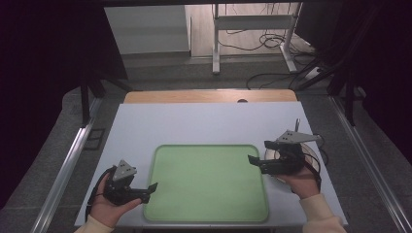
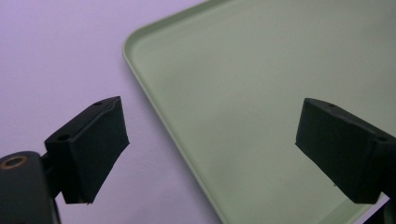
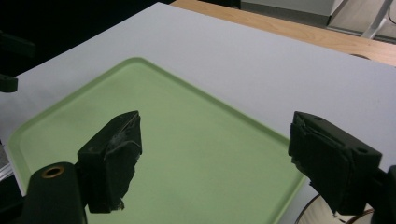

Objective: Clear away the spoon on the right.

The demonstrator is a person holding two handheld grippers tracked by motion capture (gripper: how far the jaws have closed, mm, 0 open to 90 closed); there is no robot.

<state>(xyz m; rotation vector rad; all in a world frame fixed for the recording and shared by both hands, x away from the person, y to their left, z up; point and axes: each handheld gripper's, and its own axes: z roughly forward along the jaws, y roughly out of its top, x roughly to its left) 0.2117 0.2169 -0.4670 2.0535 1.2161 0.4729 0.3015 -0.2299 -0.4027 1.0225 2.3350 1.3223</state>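
Here, green tray mid worktop; left hand-held gripper at its L edge, right hand-held gripper at R edge, both w/ jaws apart, empty.

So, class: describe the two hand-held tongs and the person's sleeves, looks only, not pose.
Both tongs are black, each with two blocky, flat-faced jaws. The left tongs and right tongs each carry a grey three-cornered plate on top, and a dark cable trails from each. A brass-coloured ring sits in the body beside one jaw in both gripper views. The person wears pale cream sleeves.
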